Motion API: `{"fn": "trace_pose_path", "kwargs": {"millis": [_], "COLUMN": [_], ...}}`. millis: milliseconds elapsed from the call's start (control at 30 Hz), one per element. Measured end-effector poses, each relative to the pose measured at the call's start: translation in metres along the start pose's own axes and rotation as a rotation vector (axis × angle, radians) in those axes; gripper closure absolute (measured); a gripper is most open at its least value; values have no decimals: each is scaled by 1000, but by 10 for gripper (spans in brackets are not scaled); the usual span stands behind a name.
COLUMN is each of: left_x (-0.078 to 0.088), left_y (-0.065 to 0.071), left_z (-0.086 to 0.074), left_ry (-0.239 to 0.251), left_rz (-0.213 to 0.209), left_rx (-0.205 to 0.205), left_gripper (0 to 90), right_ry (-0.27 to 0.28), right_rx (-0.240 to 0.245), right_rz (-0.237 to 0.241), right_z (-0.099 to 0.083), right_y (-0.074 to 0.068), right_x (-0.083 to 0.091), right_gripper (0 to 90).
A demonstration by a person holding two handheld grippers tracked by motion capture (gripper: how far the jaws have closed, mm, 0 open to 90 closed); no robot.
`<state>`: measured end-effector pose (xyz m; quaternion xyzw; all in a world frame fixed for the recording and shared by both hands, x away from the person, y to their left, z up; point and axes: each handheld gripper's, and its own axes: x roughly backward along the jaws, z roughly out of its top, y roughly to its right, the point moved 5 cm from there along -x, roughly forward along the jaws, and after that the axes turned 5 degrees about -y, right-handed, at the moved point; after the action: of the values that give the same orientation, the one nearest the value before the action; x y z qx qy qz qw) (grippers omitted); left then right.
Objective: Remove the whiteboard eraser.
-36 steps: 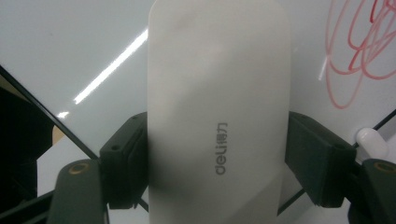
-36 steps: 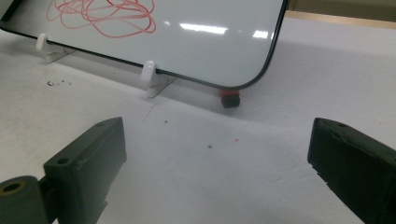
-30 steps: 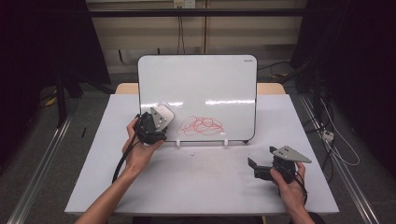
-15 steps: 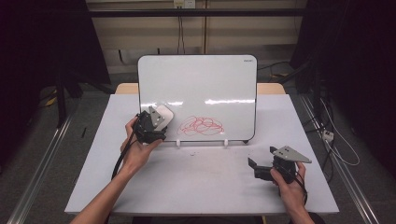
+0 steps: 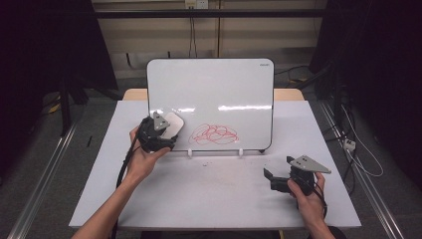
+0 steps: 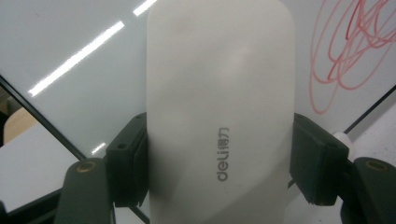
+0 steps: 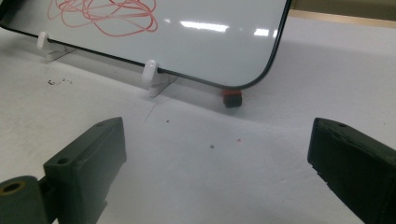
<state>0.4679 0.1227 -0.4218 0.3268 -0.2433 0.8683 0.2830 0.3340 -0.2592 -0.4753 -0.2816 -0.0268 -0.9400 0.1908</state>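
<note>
Eraser (image 6: 219,116) first, at the left: white plastic whiteboard eraser w/ rounded ends, smooth matte shell, grey "deli" logo printed along its lower half. It sits pinched across its width in the left tool (image 5: 158,135), jaws pressed onto its two long sides approx. mid-body, as the left gripper view shows. In the high view it's (image 5: 171,124) held up against the lower-left part of the whiteboard (image 5: 209,89), just left of the red scribble (image 5: 214,134). Handling, judged: light, stiff shell, prob. hollow, so no real weight to fight; the sides look slick and slightly curved, so it could twist or slip out if pushed hard at an angle. Best hold is where it's taken now, flat side walls near the middle, keeping the wiping face square to the board. Not fragile, but the board stands tilted on small white clip feet (image 7: 152,74), so heavy pressure may shove or tip it; light, even strokes seem safer. Scribble is a loopy tangle of thin red marker lines, low on the board near centre, still fully there. Further right, the right tool (image 5: 271,179) rests low on the white counter (image 5: 209,194), well apart from the board, jaws spread wide w/ nothing between them; its own view looks at the board's bottom right corner and a small red-black bit (image 7: 232,99) under it.
</note>
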Motion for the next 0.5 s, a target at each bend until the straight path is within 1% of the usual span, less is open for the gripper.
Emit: {"fn": "trace_pose_path", "kwargs": {"millis": [67,200,300,400,433,500], "left_x": [4,13,18,24,26,30], "left_y": [1,3,2,-1,-3,-4], "left_z": [1,5,5,4,4,3], "left_ry": [6,43,67,99,100,108], "left_rz": [-10,-33,-50,-51,-46,-52], "left_rx": [8,23,49,77,79,90], "left_gripper": [309,309,309,309,309,309], "right_ry": [1,-2,-4,-3,-4,-2], "right_rx": [0,-6,-3,-6,-7,-11], "right_rz": [-1,0,3,1,0,4], "right_z": [0,2,2,2,2,2], "right_y": [0,-1,-2,-2,-1,-1], "right_x": [0,-3,-3,-3,-3,-2], "right_gripper": [43,43,43,43,43,43]}}
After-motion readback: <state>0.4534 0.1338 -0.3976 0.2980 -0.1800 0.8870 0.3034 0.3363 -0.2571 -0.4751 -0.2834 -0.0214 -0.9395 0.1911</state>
